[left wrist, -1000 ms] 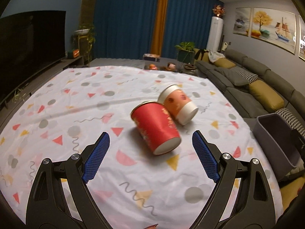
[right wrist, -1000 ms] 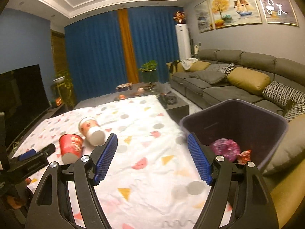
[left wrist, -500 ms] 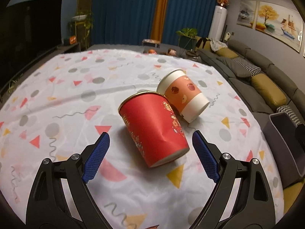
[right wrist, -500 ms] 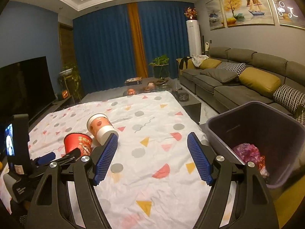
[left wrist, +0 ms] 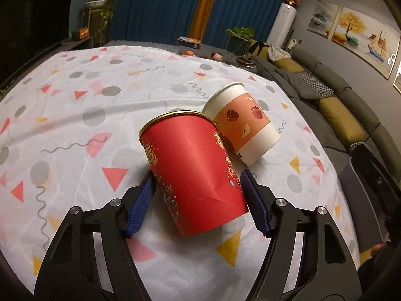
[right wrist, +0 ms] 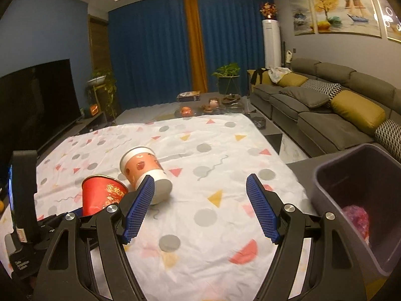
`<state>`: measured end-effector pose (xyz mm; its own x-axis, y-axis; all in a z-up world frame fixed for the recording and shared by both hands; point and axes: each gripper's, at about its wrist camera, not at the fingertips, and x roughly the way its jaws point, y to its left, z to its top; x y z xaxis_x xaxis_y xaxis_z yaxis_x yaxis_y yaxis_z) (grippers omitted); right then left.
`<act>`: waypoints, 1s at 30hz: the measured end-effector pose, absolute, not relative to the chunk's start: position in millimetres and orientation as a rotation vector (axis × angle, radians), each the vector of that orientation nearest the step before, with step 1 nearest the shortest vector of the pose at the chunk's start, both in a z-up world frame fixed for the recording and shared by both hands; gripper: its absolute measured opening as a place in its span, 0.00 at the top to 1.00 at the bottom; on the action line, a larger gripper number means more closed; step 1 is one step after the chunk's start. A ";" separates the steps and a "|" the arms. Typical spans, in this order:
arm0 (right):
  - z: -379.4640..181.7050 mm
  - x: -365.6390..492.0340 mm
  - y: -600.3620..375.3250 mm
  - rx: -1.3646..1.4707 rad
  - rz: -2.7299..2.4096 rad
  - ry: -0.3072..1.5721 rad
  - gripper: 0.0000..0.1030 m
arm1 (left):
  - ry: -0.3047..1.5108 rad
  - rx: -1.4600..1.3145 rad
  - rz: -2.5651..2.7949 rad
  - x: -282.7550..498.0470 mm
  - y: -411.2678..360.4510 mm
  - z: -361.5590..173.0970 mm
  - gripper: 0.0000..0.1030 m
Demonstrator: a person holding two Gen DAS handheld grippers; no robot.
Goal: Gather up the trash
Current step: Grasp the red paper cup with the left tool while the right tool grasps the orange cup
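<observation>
Our left gripper (left wrist: 198,200) jaws are closing around the toppled red paper cup (left wrist: 193,175) at frame centre; our right gripper (right wrist: 200,208) fingers stand wide, holding nothing

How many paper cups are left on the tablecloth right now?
2. The red cup lies on its side between the closing left gripper fingers. The peach cup lies on its side just behind it, touching. Nothing suggests hidden ones.
</observation>
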<state>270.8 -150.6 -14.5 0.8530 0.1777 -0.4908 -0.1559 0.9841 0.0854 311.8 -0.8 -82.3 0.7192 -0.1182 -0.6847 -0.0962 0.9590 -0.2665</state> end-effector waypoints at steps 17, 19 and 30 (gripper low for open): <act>-42.8 323.2 -88.2 -0.018 0.292 0.618 0.28 | 0.672 -0.334 0.083 280.6 56.8 -47.7 0.36; -47.2 331.7 -81.9 -0.020 0.297 0.638 0.28 | 0.654 -0.333 0.095 273.7 61.7 -43.5 0.36; -56.7 357.9 -65.9 -0.032 0.320 0.703 0.28 | 0.646 -0.357 0.066 270.5 67.6 -41.5 0.36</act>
